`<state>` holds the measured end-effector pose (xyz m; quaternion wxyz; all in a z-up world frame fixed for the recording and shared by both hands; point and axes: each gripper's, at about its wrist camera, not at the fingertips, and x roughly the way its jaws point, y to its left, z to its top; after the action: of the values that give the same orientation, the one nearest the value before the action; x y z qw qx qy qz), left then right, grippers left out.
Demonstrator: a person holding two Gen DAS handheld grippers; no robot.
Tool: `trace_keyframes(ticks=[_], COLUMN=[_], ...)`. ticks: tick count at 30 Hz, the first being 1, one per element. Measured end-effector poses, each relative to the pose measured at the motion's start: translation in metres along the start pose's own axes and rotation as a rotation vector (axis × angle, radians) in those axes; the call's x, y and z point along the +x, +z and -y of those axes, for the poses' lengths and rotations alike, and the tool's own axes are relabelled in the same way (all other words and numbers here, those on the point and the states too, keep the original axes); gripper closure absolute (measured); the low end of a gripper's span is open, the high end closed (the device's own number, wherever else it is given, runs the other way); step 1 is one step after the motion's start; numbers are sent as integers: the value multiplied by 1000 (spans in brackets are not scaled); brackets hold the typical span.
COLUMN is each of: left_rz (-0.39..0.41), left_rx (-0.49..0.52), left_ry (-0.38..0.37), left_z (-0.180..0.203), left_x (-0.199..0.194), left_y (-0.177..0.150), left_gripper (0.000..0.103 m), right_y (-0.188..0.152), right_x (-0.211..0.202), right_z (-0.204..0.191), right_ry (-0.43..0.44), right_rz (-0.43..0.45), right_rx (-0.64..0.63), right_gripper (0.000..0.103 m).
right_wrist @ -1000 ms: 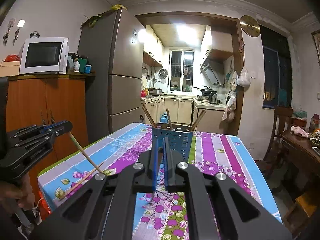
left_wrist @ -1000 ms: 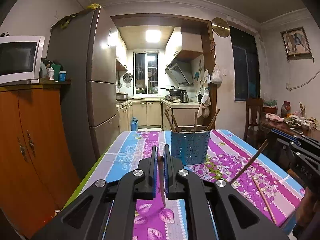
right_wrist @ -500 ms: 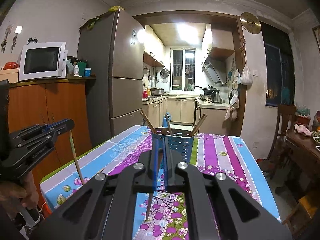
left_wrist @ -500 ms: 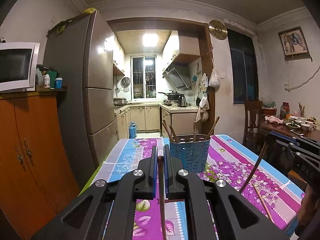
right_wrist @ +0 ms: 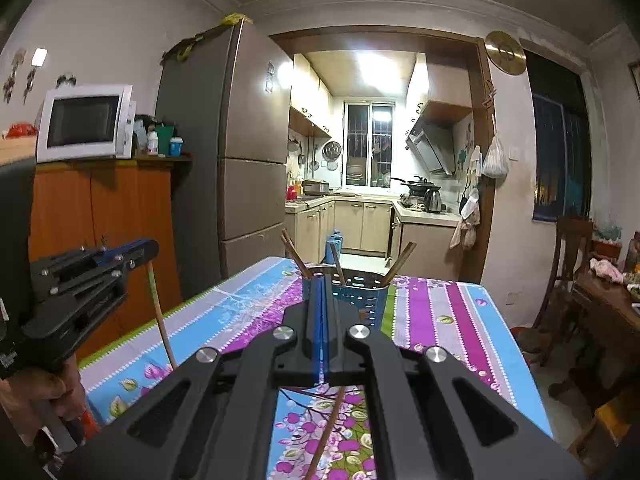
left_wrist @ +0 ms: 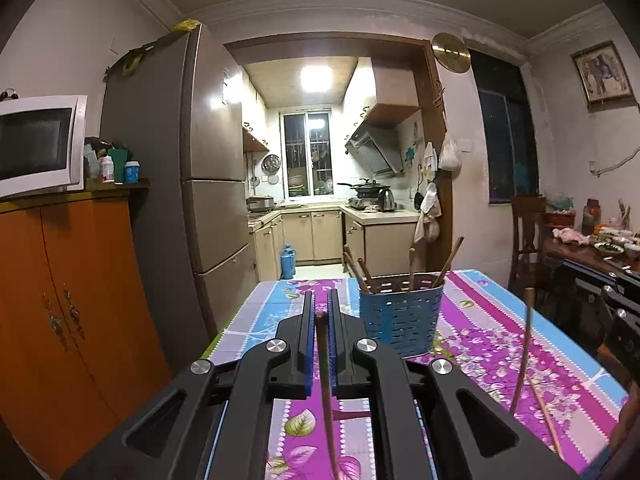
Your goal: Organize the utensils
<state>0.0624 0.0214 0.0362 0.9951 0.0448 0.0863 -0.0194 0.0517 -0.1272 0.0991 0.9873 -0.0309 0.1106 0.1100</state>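
Observation:
A blue perforated holder [left_wrist: 400,322] [right_wrist: 360,294] stands on the flowered tablecloth with several wooden chopsticks leaning in it. My left gripper [left_wrist: 320,296] is shut on a chopstick [left_wrist: 325,384], which hangs almost straight down just left of the holder. The right wrist view shows this left gripper [right_wrist: 120,254] at the left with its chopstick [right_wrist: 160,320]. My right gripper [right_wrist: 323,280] is shut on another chopstick [right_wrist: 328,432], in front of the holder. In the left wrist view that right gripper [left_wrist: 600,292] is at the right edge, its chopstick [left_wrist: 522,360] hanging steeply. One loose chopstick [left_wrist: 544,416] lies on the cloth.
The table [left_wrist: 500,344] ends near an orange cabinet [left_wrist: 68,300] and a grey fridge [left_wrist: 176,168] on the left. A wooden chair [right_wrist: 572,248] and a cluttered side table [left_wrist: 592,244] stand to the right. A hand [right_wrist: 36,396] holds the left gripper's handle.
Both held chopsticks have swung from a slant to nearly upright, their lower ends lifted off the cloth. Both grippers have risen a little and stayed shut.

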Motion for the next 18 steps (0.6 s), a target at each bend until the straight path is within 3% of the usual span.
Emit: trace_keyframes(ticks=[10, 15, 18], left_rz=[-3, 11, 14], left_rx=[-2, -10, -15], left_ry=[6, -14, -28], left_z=[-3, -6, -9], left_x=[9, 9, 8], left_y=[-2, 1, 0], left_gripper=[96, 96, 96], right_y=[-15, -23, -31], right_x=[31, 79, 111], right_z=[46, 124, 167], right_ry=[-10, -44, -50], right_rz=[-111, -309, -448], right_rx=[143, 371, 389], right_gripper=[103, 103, 103])
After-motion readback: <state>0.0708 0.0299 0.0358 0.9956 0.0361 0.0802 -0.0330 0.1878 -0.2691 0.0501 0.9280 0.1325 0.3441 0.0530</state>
